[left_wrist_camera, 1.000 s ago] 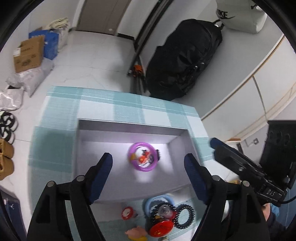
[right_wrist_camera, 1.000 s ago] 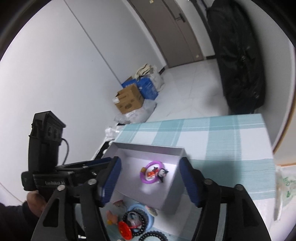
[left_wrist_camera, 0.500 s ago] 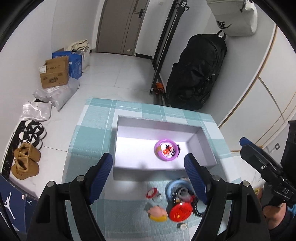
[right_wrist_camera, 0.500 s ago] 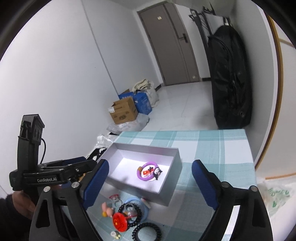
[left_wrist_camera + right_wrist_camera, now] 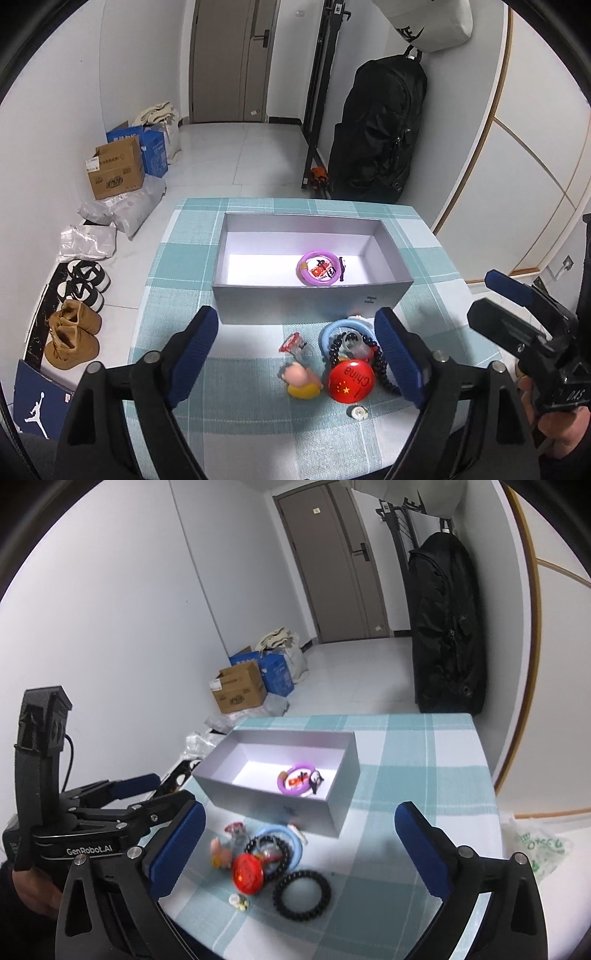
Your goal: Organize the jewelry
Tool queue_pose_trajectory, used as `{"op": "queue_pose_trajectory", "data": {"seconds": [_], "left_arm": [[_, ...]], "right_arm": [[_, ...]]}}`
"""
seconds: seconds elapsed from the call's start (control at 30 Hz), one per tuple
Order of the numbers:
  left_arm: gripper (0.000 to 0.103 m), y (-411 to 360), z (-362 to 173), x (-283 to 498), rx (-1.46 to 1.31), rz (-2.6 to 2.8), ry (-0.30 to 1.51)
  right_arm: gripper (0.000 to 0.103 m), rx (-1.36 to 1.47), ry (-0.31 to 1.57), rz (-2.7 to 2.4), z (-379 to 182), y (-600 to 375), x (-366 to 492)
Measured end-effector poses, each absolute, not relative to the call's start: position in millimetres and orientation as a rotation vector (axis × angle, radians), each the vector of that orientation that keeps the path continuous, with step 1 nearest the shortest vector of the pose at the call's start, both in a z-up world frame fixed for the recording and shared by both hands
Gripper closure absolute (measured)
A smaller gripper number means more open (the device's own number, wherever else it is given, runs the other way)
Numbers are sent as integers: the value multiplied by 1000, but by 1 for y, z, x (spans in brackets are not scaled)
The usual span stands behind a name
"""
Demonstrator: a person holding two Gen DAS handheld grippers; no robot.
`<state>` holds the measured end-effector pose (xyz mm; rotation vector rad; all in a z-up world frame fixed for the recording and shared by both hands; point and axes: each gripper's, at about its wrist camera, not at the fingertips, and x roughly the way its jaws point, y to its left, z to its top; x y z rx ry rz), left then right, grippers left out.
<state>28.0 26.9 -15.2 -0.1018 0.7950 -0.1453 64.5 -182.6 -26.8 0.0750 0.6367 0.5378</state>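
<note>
The grey box (image 5: 314, 295) stands in the middle of the checked tablecloth (image 5: 177, 258), in the centre of the left wrist view, and it already holds a purple ring (image 5: 317, 268) with small pieces inside it. The loose jewelry lies in a heap in the lower centre, just in front of the box: a blue ring (image 5: 345, 328), a black bead bracelet (image 5: 303, 895), a red badge (image 5: 350, 380) and a small figure (image 5: 301, 380).

To do the next pick well, I think it is better to take one piece at the edge of the heap, for example the black bracelet, because the others overlap.

The left gripper (image 5: 295, 360) is wide open and holds nothing. The right gripper (image 5: 295, 843) has just been opening; it is fully spread and empty too.
</note>
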Motion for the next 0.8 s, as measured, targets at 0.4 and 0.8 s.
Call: {"op": "queue_pose_trajectory", "data": {"seconds": [0.4, 0.8], "left_arm": [[18, 23, -42, 16, -82, -148, 896], [18, 28, -65, 24, -113, -172, 999]], "right_arm": [[0, -39, 750, 500, -53, -177, 50], [0, -70, 808, 492, -65, -176, 47]]}}
